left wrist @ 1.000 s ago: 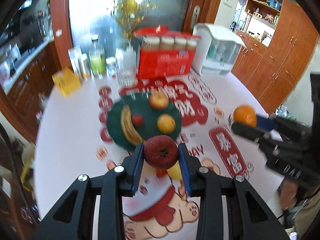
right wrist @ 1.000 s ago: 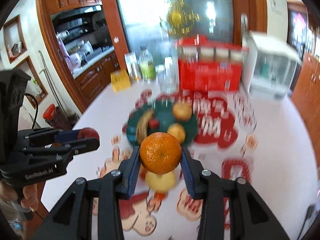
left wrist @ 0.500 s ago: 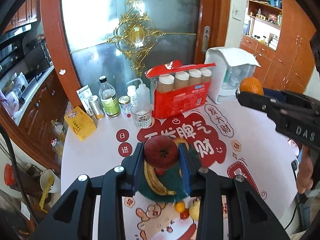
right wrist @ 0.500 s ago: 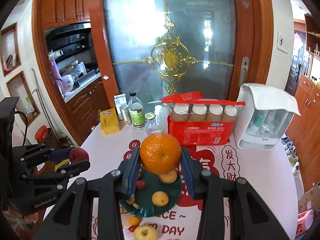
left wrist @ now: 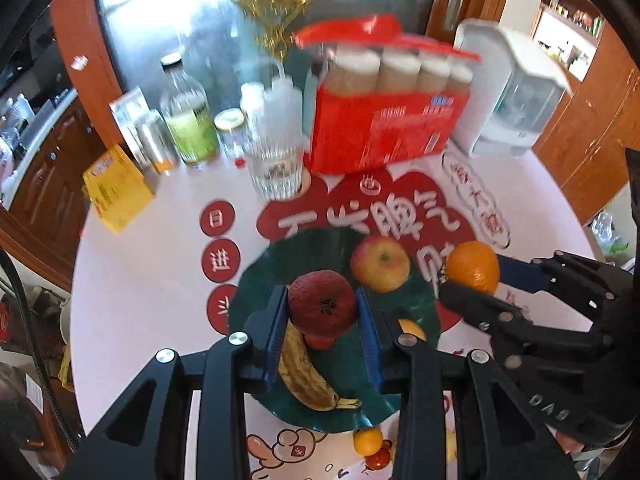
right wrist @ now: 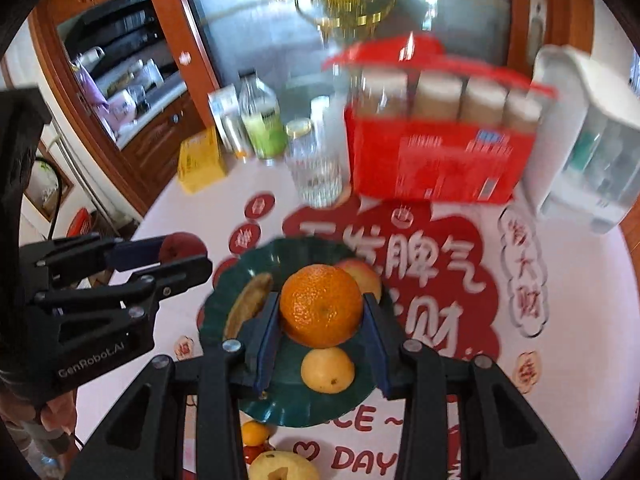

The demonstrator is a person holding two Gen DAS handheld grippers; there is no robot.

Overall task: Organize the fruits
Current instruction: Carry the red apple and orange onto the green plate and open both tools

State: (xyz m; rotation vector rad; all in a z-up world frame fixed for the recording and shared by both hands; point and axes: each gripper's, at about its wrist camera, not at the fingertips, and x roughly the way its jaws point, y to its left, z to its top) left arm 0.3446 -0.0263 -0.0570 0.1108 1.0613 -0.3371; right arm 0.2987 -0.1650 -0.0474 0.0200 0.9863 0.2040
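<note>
Left gripper (left wrist: 323, 312) clamped a red apple (left wrist: 322, 304) between its blue pads, above the near left part of the green plate (left wrist: 264, 264). Under it on the plate lay a banana (left wrist: 304, 376); a yellow-red apple (left wrist: 381, 258) sat further back. Bare tablecloth lay to the plate's left, up to a yellow box (left wrist: 118, 190) and bottles near the far edge. Right gripper (right wrist: 320, 312) was closed on an orange (right wrist: 320, 306) over the plate's middle, above a small yellow fruit (right wrist: 327, 370). A red carton (right wrist: 434, 160) stood well behind.
</note>
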